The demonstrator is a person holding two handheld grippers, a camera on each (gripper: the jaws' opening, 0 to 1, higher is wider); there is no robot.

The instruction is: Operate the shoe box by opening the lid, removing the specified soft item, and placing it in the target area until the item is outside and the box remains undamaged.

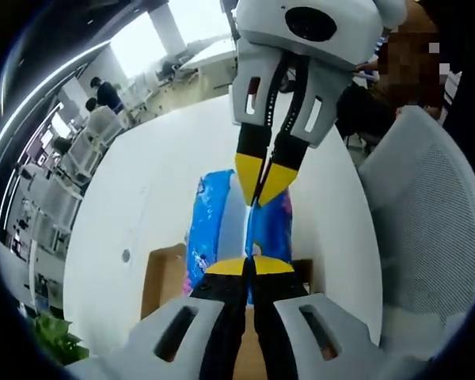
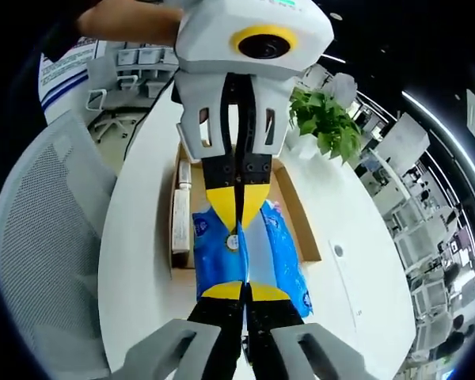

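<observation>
A soft blue plastic pack [image 1: 212, 229] hangs lengthwise between my two grippers, above a white round table. My left gripper [image 1: 249, 265] is shut on its near end, yellow tips pressed together. From the top of the left gripper view, my right gripper [image 1: 261, 184] is shut on the far end. In the right gripper view the blue pack [image 2: 222, 257] stretches from my right gripper [image 2: 244, 291] up to the left gripper [image 2: 239, 207]. The open brown cardboard shoe box [image 2: 299, 218] lies under the left gripper's end, and its wall [image 1: 162, 277] shows beside the left jaws.
A grey mesh chair [image 1: 427, 214] stands against the table edge [image 2: 39, 237]. A potted green plant [image 2: 324, 119] sits past the box. People sit at desks [image 1: 103, 111] in the background. A small round grommet [image 2: 338, 250] is set in the tabletop.
</observation>
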